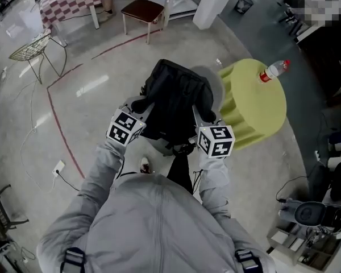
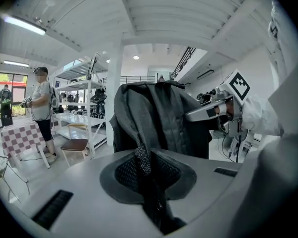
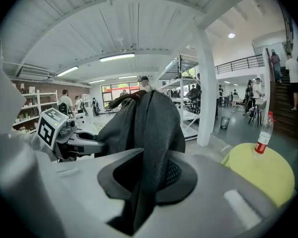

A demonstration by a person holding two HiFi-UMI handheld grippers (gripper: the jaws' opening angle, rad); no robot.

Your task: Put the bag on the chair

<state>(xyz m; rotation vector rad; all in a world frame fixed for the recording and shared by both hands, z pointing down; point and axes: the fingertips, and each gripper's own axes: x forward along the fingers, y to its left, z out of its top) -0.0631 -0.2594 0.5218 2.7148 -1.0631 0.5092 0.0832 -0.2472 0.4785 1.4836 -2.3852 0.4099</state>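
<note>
Two-handed, holding the black bag (image 1: 176, 98) up in the air, over bare floor (image 1: 96, 118) and just beside the left edge of the round green table (image 1: 256, 110). Pinching one strap (image 2: 142, 157) with the left gripper (image 2: 148, 175), jaws narrow and pressing on the webbing; pinching the other strap (image 3: 153, 143) with the right gripper (image 3: 148, 177) in the same way. Facing the chair (image 1: 143, 9) with the brown seat, well apart, near the white pillar (image 1: 216, 4). Looking over open floor up to it, crossed only by a red line (image 1: 61, 129); having a wire chair (image 1: 31, 47) on the left and a bottle (image 1: 274, 70) near the table's far edge.
</note>
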